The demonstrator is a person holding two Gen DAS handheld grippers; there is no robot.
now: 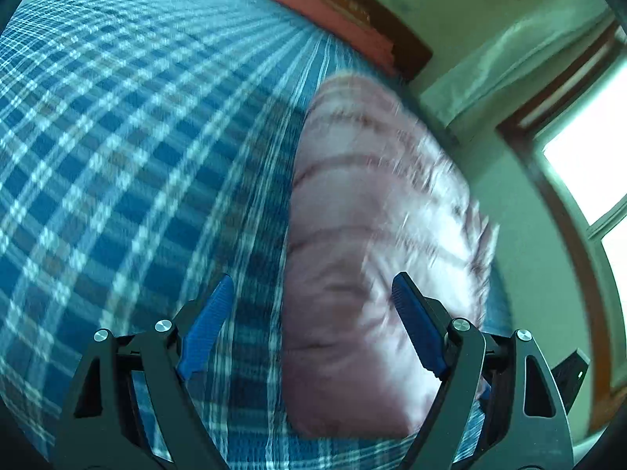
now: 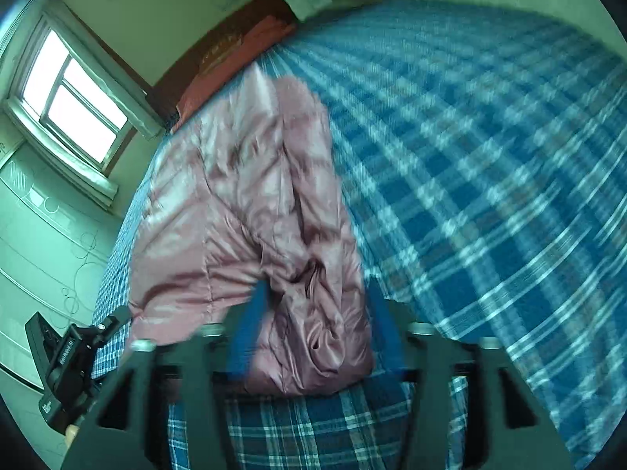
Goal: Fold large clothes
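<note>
A pink puffer jacket [image 1: 372,235] lies folded lengthwise on a blue plaid bed cover [image 1: 137,137]. My left gripper [image 1: 313,286] is open above the jacket's near left edge, holding nothing. In the right wrist view the jacket [image 2: 243,215] lies along the bed's left side on the plaid cover [image 2: 490,156]. My right gripper [image 2: 317,293] is open, its blue fingers [image 2: 250,329] blurred, on either side of the jacket's bunched near end. Both views are motion-blurred.
A red pillow [image 1: 333,11] lies at the headboard, seen also in the right wrist view [image 2: 235,62]. A window [image 2: 74,98] and a pale wardrobe [image 2: 47,243] stand left of the bed. The other gripper's body [image 2: 70,356] shows at lower left.
</note>
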